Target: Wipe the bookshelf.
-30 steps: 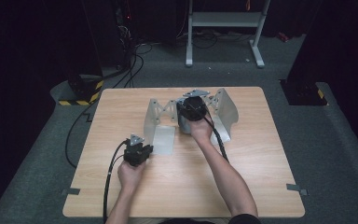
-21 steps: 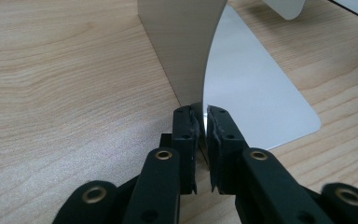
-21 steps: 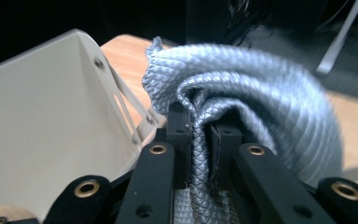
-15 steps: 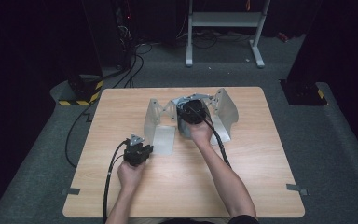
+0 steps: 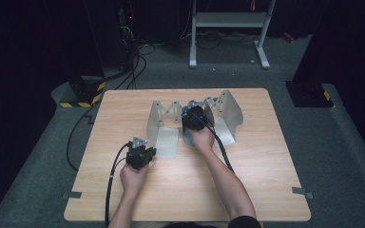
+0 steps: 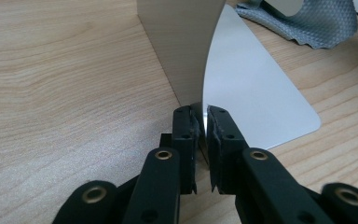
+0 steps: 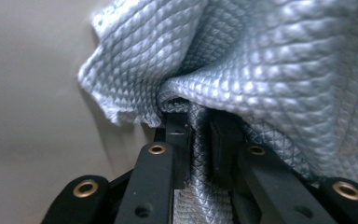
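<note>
Lowered right hand-held gripper, cloth pinched.

No legible text, label, brand, number or sign in any view. Yellow-black hazard stripes on a floor base beyond the table; they carry no writing.

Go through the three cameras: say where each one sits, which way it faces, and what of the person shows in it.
High view: fixed above the person's side, looking forward and down on the wooden table; both forearms enter from the bottom.
Left gripper view: rides the left gripper, looking along its jaws, shut on the metal rack.
Right gripper view: rides the right gripper, looking along jaws shut on the grey cloth.
Shared: the cloth also appears in the left gripper view.
</note>
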Action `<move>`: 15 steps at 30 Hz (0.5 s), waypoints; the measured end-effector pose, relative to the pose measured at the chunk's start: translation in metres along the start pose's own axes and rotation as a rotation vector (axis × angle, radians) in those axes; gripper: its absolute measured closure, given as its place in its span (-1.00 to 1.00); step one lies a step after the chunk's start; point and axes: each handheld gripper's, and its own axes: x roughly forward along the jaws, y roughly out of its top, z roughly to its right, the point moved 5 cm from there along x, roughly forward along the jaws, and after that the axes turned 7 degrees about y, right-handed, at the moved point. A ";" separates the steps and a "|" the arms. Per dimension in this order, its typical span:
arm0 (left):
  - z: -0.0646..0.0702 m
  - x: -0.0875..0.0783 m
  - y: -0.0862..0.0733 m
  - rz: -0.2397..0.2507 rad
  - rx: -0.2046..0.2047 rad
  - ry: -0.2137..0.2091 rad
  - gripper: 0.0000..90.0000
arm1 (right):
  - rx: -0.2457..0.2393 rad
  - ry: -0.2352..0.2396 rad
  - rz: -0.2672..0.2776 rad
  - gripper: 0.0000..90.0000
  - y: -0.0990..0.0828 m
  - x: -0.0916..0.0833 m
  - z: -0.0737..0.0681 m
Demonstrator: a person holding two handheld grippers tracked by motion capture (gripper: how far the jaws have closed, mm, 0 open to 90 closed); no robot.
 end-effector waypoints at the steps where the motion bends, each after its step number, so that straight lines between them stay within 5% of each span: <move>1: 0.000 0.000 0.000 0.000 0.002 0.001 0.81 | 0.002 0.001 -0.001 0.80 0.001 -0.001 0.000; 4: 0.000 0.000 0.000 -0.001 0.002 0.001 0.81 | -0.019 0.001 0.009 0.81 0.005 -0.007 -0.003; 8: 0.000 0.000 0.000 -0.002 0.003 0.000 0.81 | -0.056 0.024 0.108 0.81 0.024 -0.035 -0.015; 15: 0.001 0.000 0.000 -0.002 0.013 0.006 0.81 | -0.114 0.032 0.175 0.81 0.045 -0.061 -0.026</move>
